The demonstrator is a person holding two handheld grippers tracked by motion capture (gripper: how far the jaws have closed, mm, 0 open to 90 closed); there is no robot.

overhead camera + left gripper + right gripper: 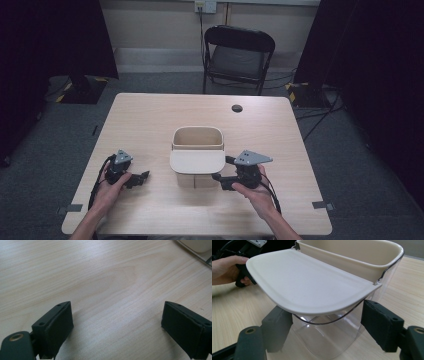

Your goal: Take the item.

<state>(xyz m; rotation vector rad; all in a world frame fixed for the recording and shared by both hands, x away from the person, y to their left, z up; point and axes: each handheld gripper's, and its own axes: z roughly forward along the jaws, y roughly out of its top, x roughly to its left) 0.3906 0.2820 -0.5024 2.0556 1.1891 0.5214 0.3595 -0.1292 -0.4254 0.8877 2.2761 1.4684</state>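
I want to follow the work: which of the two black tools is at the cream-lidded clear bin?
The right tool; its jaws flank the bin.
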